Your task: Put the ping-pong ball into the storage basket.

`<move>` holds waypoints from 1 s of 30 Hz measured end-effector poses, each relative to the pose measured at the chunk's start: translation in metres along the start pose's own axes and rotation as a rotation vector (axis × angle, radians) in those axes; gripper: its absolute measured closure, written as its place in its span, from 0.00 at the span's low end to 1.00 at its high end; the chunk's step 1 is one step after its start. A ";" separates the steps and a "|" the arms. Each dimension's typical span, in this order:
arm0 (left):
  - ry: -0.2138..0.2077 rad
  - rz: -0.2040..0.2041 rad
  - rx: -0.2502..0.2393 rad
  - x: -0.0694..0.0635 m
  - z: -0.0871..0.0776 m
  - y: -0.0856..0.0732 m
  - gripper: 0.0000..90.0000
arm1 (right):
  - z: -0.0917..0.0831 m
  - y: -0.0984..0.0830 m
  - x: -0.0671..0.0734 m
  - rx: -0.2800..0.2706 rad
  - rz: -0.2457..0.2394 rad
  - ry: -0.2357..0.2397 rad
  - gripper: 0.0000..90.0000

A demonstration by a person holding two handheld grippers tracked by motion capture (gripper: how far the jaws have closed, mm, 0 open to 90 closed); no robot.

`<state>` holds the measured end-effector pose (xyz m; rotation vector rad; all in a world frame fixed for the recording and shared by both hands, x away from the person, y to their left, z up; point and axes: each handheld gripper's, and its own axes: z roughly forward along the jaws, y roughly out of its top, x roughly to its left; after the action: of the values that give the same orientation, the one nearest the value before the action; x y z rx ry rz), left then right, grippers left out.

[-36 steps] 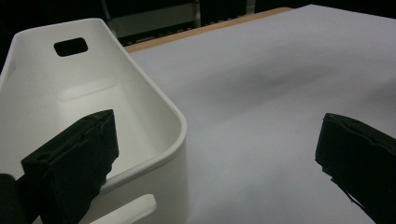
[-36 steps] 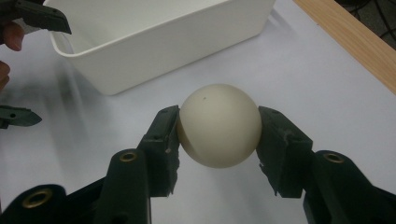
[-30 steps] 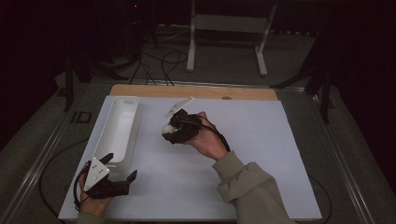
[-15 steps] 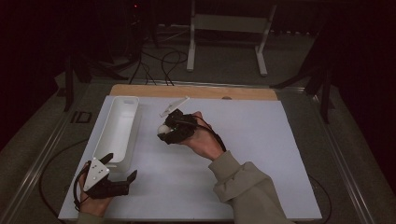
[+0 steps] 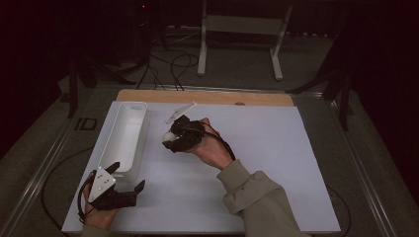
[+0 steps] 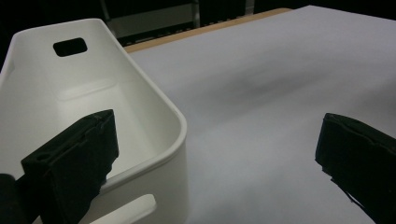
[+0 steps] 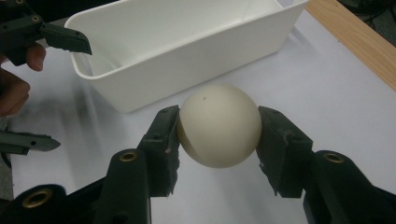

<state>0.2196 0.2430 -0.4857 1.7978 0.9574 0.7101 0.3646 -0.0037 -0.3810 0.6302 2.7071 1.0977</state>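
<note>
A right tool (image 7: 218, 135) grips a white ball (image 7: 218, 125) above a white desk (image 5: 276, 163).
The ball sits clamped between its jaws, just beside a long white bin (image 5: 123, 136). The left tool (image 5: 129, 177) rests open at the bin's near end.

Cream ball (image 7: 219, 125), white bin (image 7: 187, 49), white tabletop (image 5: 257, 148), black jaws.
</note>
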 end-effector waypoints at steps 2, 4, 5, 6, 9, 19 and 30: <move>0.000 0.000 0.000 0.000 0.000 0.000 0.00 | 0.002 0.002 0.001 -0.005 0.000 0.000 0.56; 0.000 -0.001 -0.001 0.000 0.000 0.000 0.00 | 0.003 0.002 0.001 -0.005 0.000 0.000 0.56; 0.000 0.000 0.000 0.000 0.000 0.000 0.00 | 0.003 0.002 0.001 -0.006 0.000 0.001 0.56; -0.001 0.000 -0.001 0.000 0.000 0.000 0.00 | 0.004 0.003 0.001 -0.007 0.002 0.003 0.56; -0.001 0.000 0.000 0.000 0.000 0.000 0.00 | 0.006 0.004 0.001 -0.010 0.000 0.003 0.56; -0.002 0.001 -0.001 0.000 -0.001 0.000 0.00 | 0.011 0.011 0.007 -0.018 -0.007 0.006 0.56; -0.003 0.002 0.000 0.001 -0.001 -0.001 0.00 | 0.016 0.014 0.007 -0.032 -0.005 0.012 0.56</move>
<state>0.2186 0.2443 -0.4856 1.7992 0.9537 0.7091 0.3674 0.0184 -0.3824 0.6141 2.6941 1.1445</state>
